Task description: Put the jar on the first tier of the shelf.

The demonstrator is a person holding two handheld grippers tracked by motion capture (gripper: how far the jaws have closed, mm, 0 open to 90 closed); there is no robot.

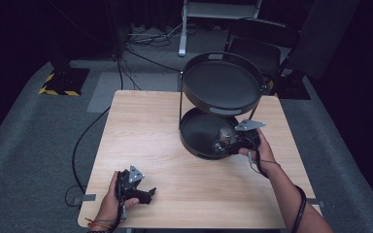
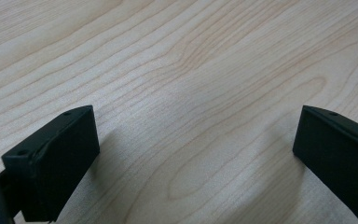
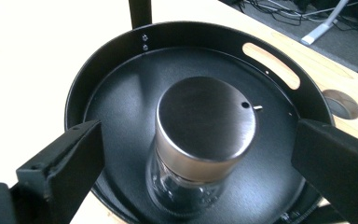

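While the left gripper rests low on the wooden desk, the right gripper reaches into a two-tier black tray stand.

From above, a glass jar with a steel lid stands in the stand's lower tray. The left gripper view shows jaws spread wide over bare desk — holding nothing. The right gripper view shows open jaws flanking the jar — not touching it.

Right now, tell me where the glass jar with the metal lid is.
The glass jar stands upright in the lower tray of the two-tier black stand, on the table's right side in the high view, between the open jaws of the right gripper.
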